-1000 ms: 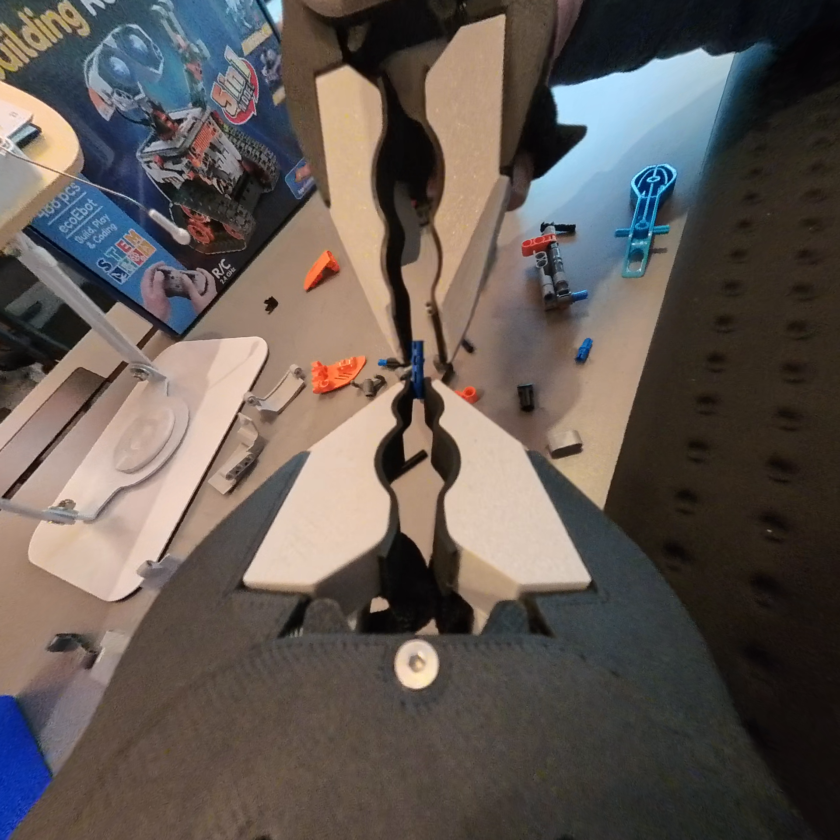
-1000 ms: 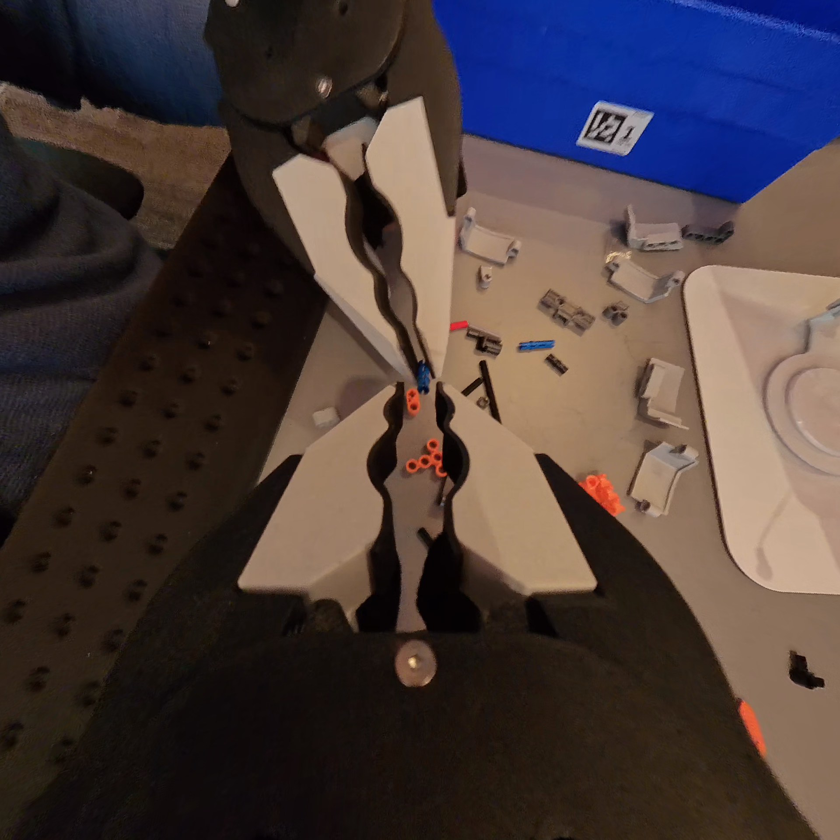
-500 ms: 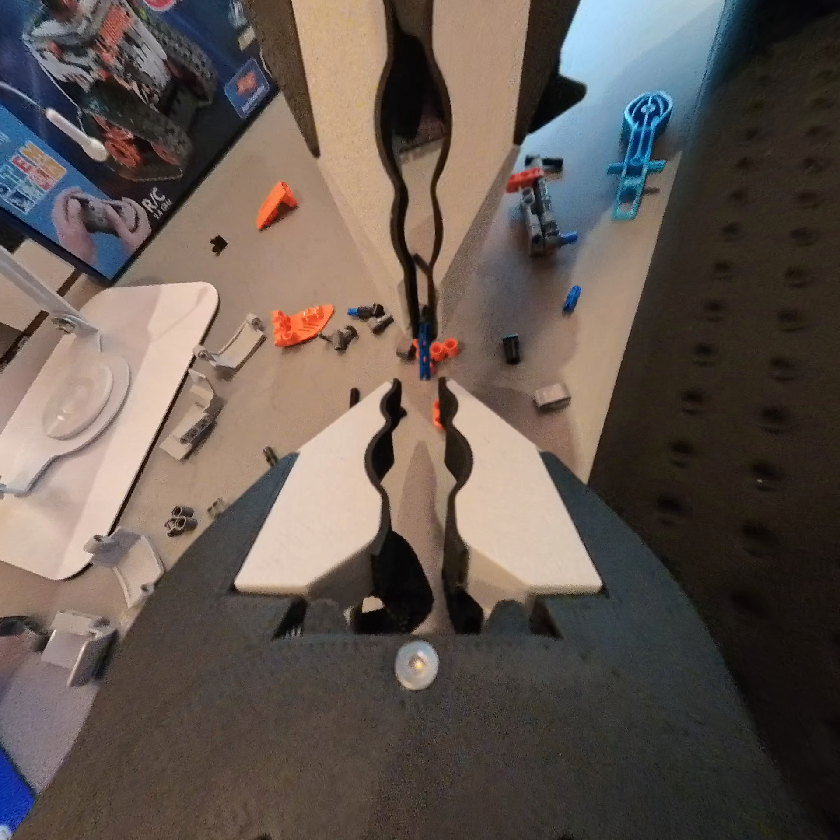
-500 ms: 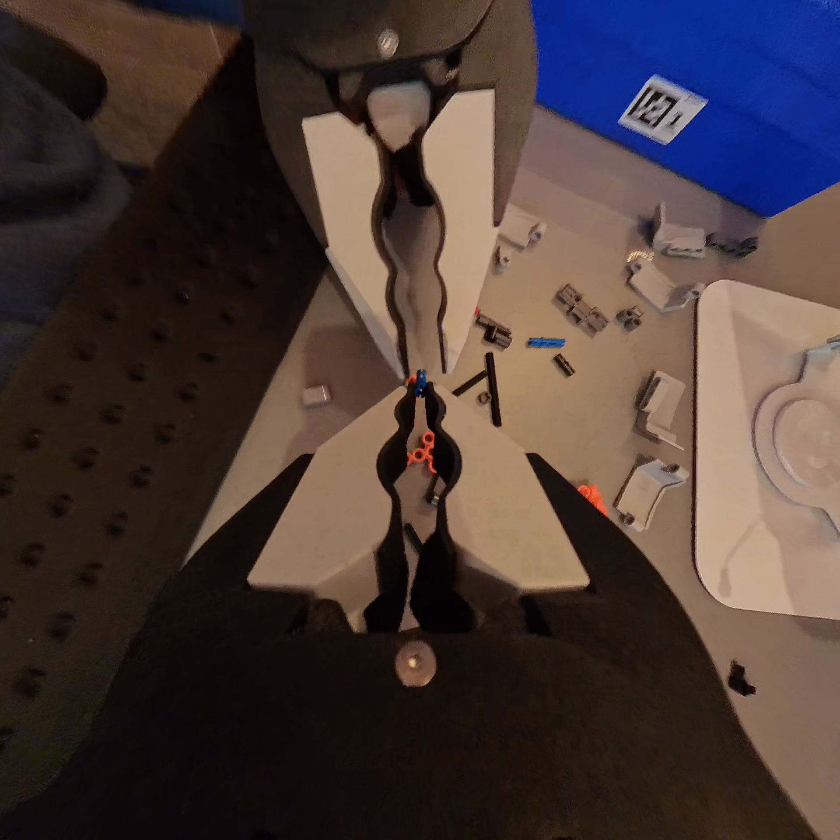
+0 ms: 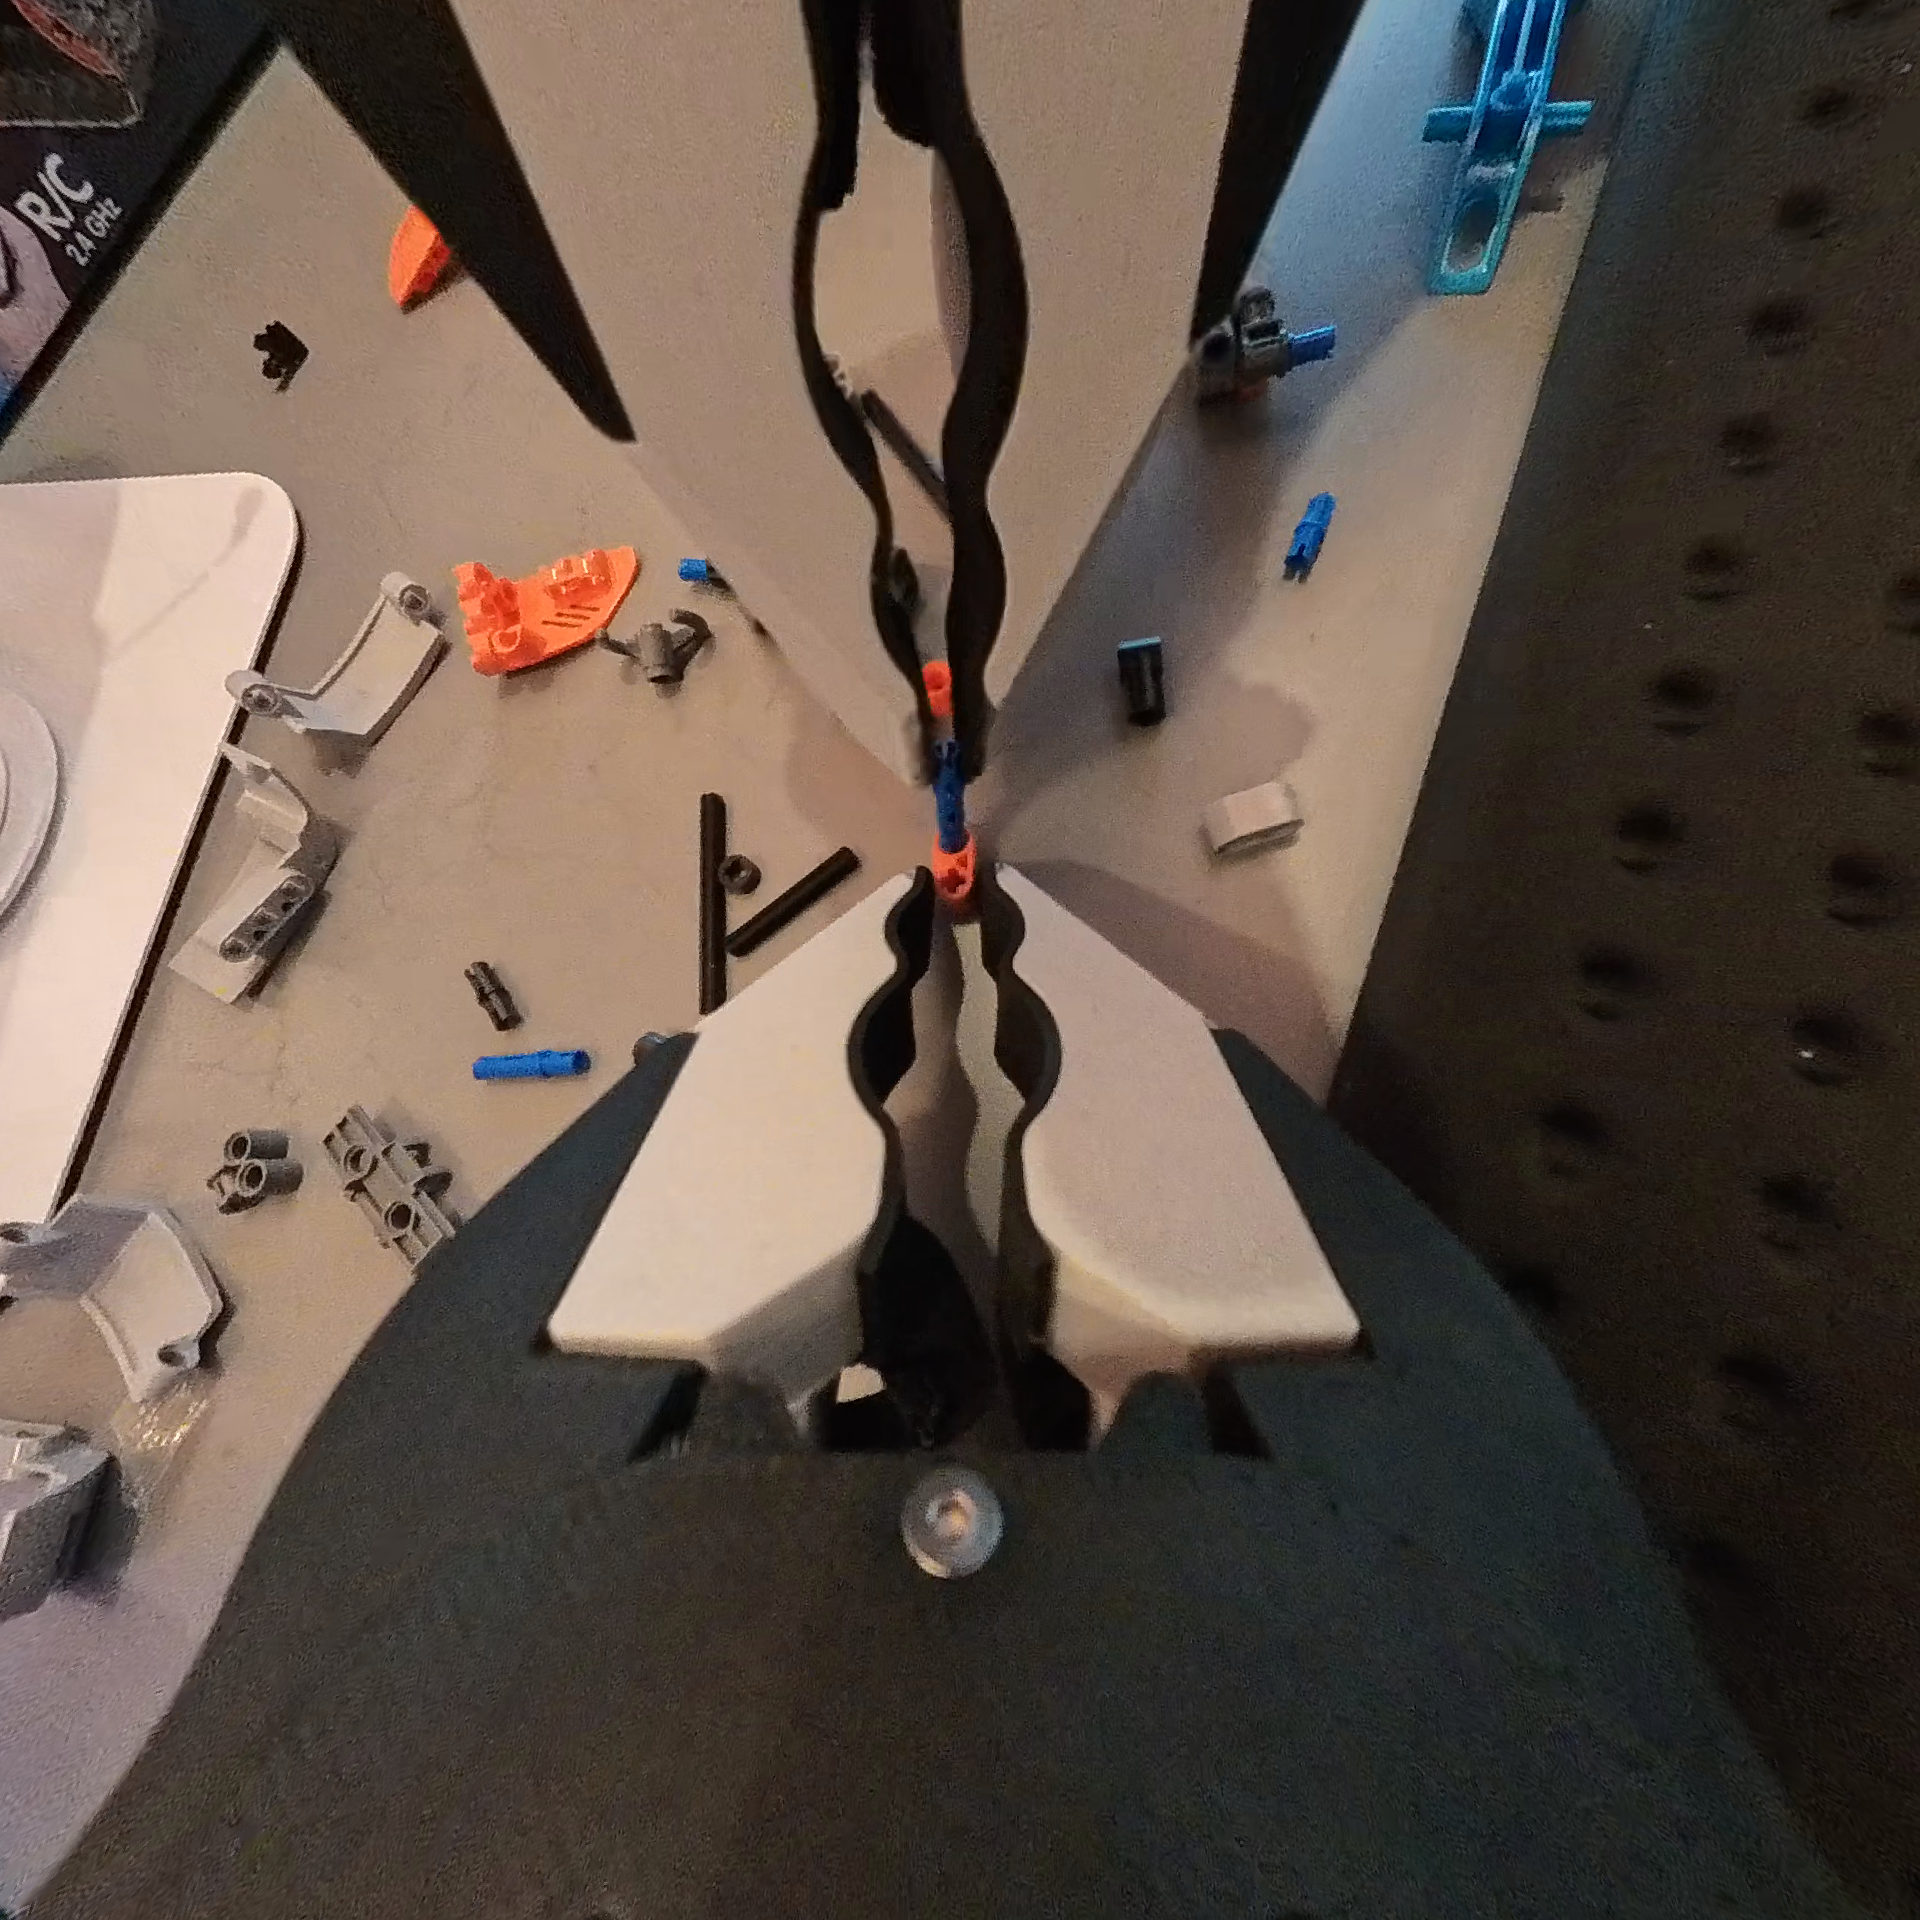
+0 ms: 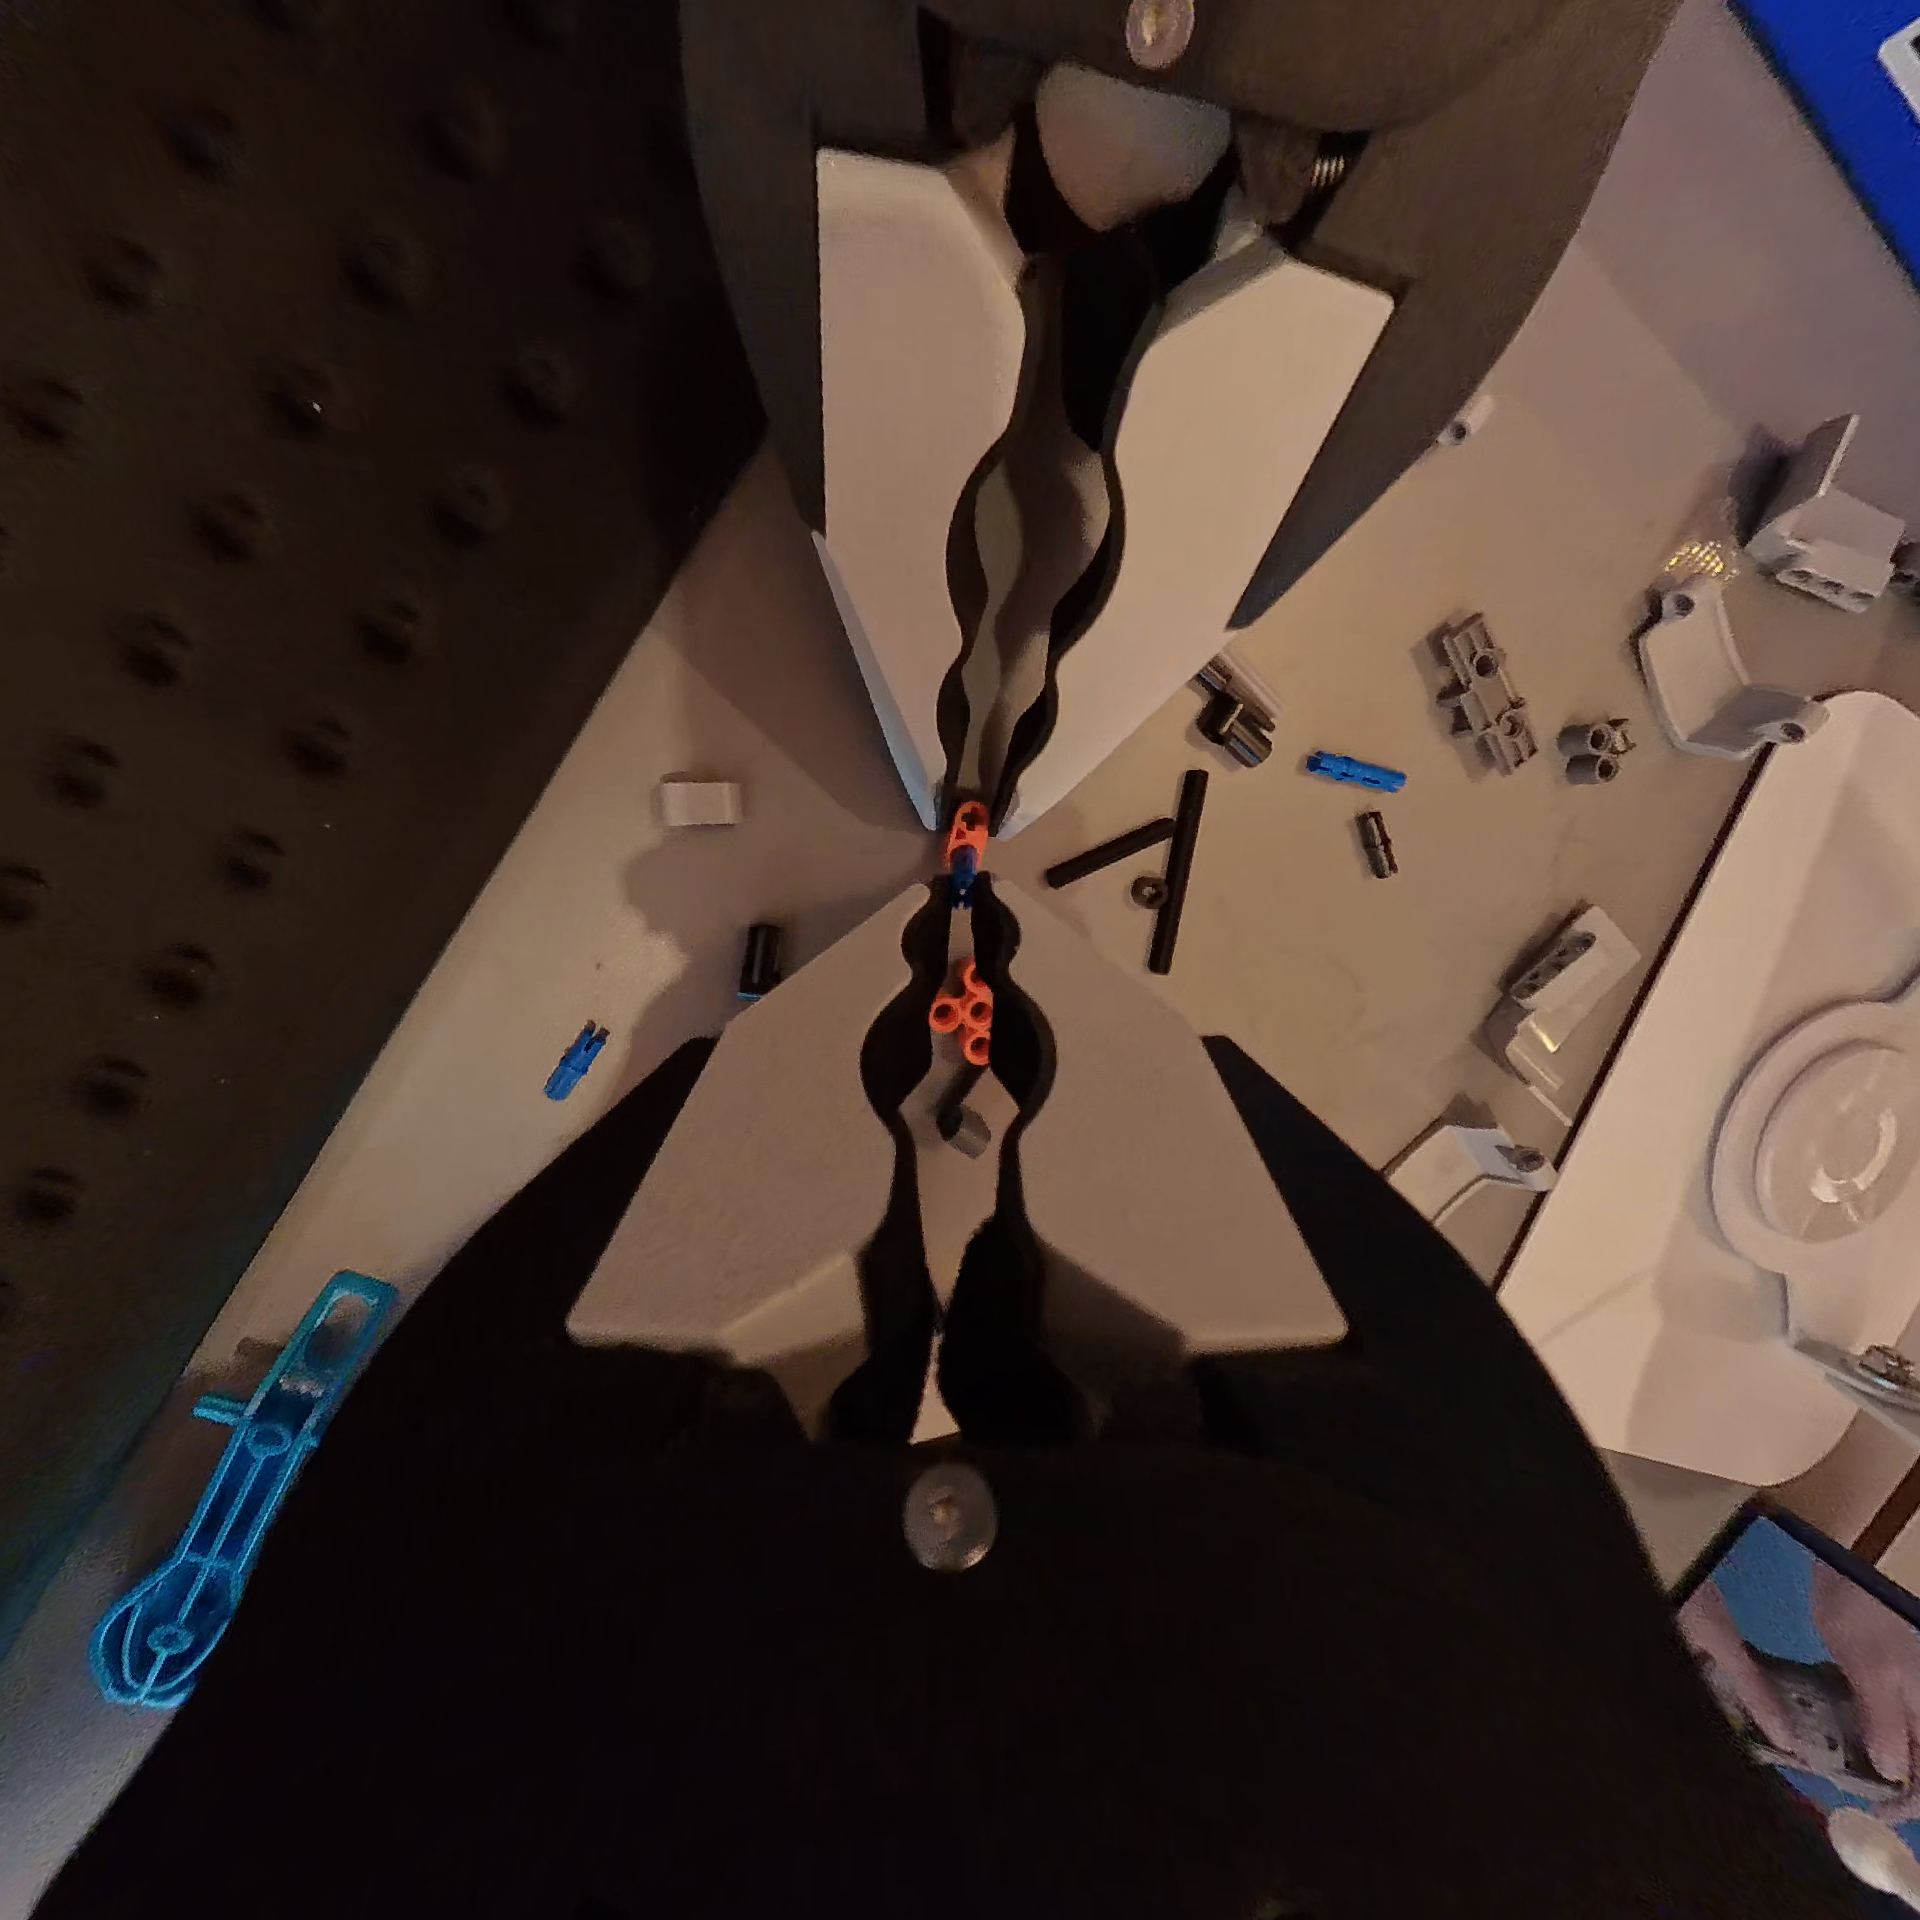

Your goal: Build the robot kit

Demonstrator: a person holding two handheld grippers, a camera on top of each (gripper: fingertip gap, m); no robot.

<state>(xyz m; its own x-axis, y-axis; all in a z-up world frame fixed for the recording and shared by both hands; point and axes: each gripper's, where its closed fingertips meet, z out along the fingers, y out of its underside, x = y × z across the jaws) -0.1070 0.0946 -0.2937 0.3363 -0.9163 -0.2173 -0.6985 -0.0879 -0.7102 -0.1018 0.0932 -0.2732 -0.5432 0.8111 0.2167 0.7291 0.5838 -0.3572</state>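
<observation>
— How did the two claws stand?

— Tip to tip above the grey table, near its edge beside the dark perforated board. The left claw was clenched on a small orange plastic connector. The right claw was clenched on a short blue plastic pin.

— Were the pieces joined?

— The pin's end met the connector, and the two lay in one line. It looked partly entered, but how deep it sat could not be told. Both were held clear of the table.

— And the rest?

— Loose parts lay scattered. Two black plastic rods crossed just beside the tips. An orange three-hole plastic piece showed under the right claw. A little grey plastic block sat near the board edge. A cyan plastic lever tool lay farther along that edge.

— What stayed unclear?

— The claw bodies hid much of the table. The white flat stand base was cut off at the frame. The pin's grasped end was buried between the pads.
</observation>
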